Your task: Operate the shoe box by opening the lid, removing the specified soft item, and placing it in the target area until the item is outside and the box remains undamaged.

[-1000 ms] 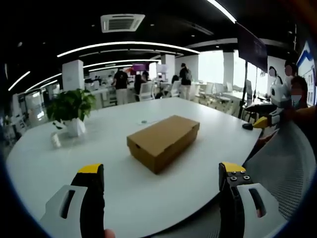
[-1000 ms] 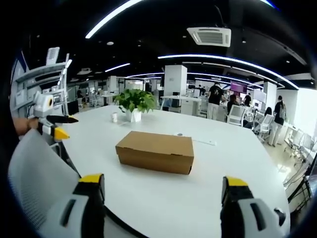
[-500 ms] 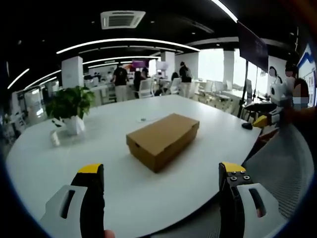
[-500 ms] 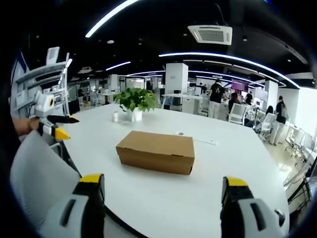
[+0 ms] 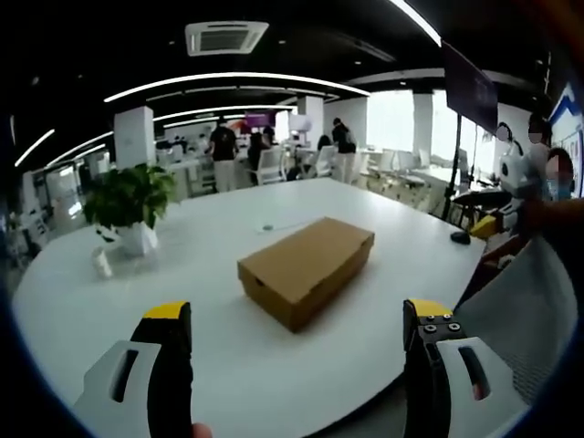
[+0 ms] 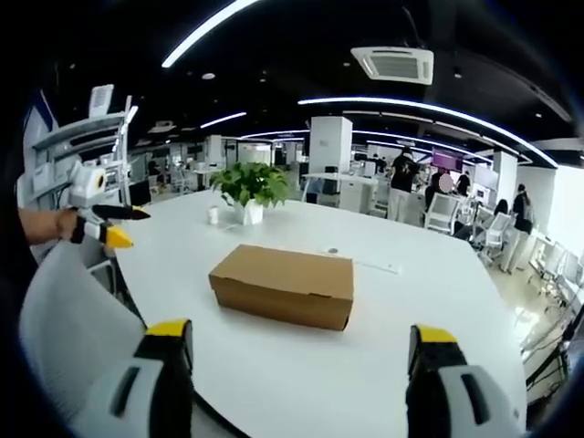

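A closed brown shoe box point(image 5: 307, 270) is lying at the centre of the frame in the left gripper view, resting on a wide white desk point(image 5: 228, 356), its lid sitting flush on top. The left tongs point(image 5: 297, 342) are rising from the bottom of that frame with their 2 yellow-tipped jaws spread wide, holding nothing and sitting well apart from the box. A potted plant point(image 5: 130, 203) is standing at the middle left of the frame, with a small white cup-like thing point(image 5: 101, 262) just beside it, too small to identify for sure. A dark mouse-like object point(image 5: 461, 237) is lying near the desk's right edge.

In the right gripper view the same shoe box point(image 6: 282, 286) is sitting at the centre, lid shut, with the right tongs point(image 6: 301, 342) spread wide at the bottom, empty and clear of it. The left tongs point(image 6: 109, 224) are showing at the middle left of this frame, held in a hand above a grey mesh chair back point(image 6: 64, 338). The plant point(image 6: 248, 190) is standing beyond the box in the upper middle. People are standing in the office far behind.
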